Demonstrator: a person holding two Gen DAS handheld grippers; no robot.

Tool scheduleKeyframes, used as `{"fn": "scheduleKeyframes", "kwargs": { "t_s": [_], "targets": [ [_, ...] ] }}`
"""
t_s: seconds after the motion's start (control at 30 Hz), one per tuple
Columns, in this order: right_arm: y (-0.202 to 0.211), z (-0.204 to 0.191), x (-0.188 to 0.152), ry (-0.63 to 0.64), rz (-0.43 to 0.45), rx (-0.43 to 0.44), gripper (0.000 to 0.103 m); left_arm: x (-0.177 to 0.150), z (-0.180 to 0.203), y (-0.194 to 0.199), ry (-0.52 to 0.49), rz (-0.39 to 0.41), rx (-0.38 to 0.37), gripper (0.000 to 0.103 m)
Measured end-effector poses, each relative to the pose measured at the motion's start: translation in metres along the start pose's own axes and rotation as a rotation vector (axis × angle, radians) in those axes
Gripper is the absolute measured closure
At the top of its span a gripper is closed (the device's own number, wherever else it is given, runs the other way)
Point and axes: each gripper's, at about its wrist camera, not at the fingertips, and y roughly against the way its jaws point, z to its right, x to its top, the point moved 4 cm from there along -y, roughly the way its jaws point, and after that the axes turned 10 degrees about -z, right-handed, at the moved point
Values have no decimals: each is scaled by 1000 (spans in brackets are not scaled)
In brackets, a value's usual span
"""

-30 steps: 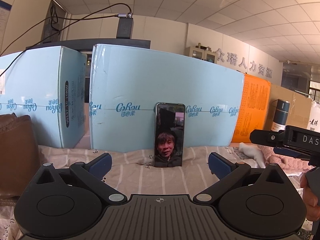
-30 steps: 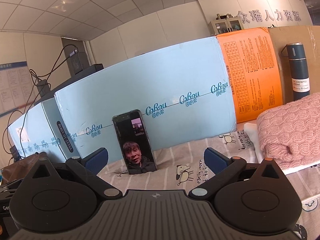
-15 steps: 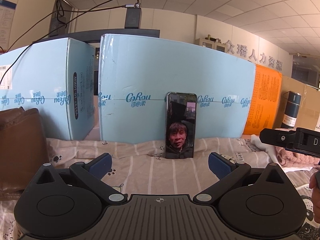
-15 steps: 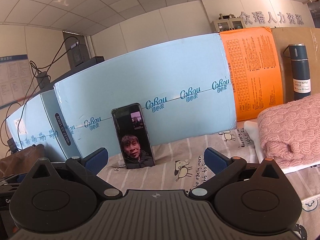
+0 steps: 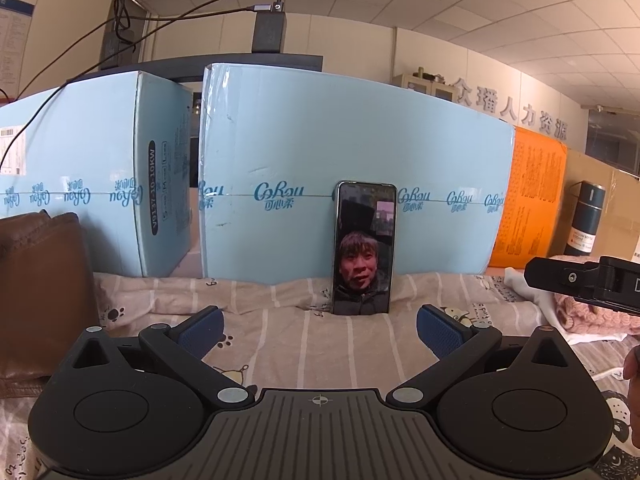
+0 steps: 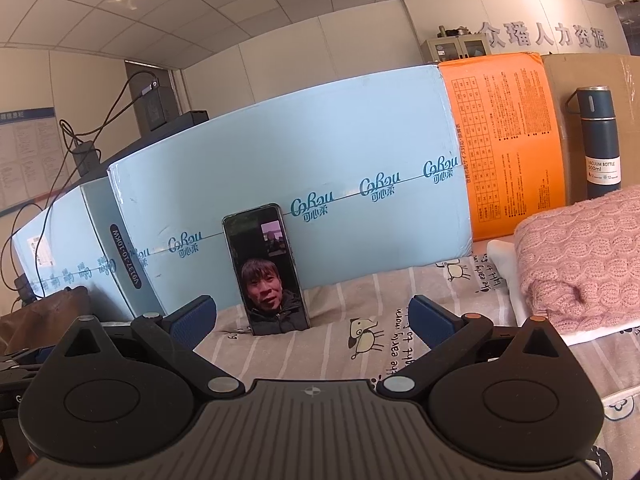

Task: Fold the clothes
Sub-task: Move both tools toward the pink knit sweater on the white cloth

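Observation:
A pink cable-knit sweater (image 6: 584,256) lies folded on something white at the right of the bed; its edge (image 5: 588,312) also shows in the left wrist view. A brown garment (image 5: 36,292) is heaped at the left. My left gripper (image 5: 320,328) hovers open above the striped bedsheet (image 5: 288,344), nothing between its blue pads. My right gripper (image 6: 312,318) is open too, well left of the sweater; its body (image 5: 584,284) reaches in from the right in the left wrist view.
A phone (image 5: 364,248) with a video call on its screen leans upright against light-blue cartons (image 5: 340,160) along the back. An orange box (image 6: 508,144), a brown carton and a dark vacuum bottle (image 6: 598,144) stand at the back right. A fingertip (image 5: 632,364) shows at the right edge.
Both views have shifted and tipped slightly: the phone and boxes have drifted rightward in frame, and more bedsheet shows in the left wrist view. Both grippers stay open.

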Motion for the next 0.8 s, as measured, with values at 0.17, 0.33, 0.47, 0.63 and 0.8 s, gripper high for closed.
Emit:
{"fn": "scheduleKeyframes", "kwargs": {
  "t_s": [0.17,0.33,0.47,0.63,0.8],
  "targets": [
    [0,-2,0,9,-2,2,0,0,0,1,3,2,1,0],
    [1,-3,0,14,-3,3,0,1,1,2,1,4,0,0],
    [2,-3,0,19,-4,4,0,1,4,5,2,18,-63,0],
    [6,0,1,23,-2,-13,0,0,16,7,-26,24,-213,0],
    [10,7,3,14,-5,-43,0,-2,26,3,-42,9,-295,0]
  ]
}}
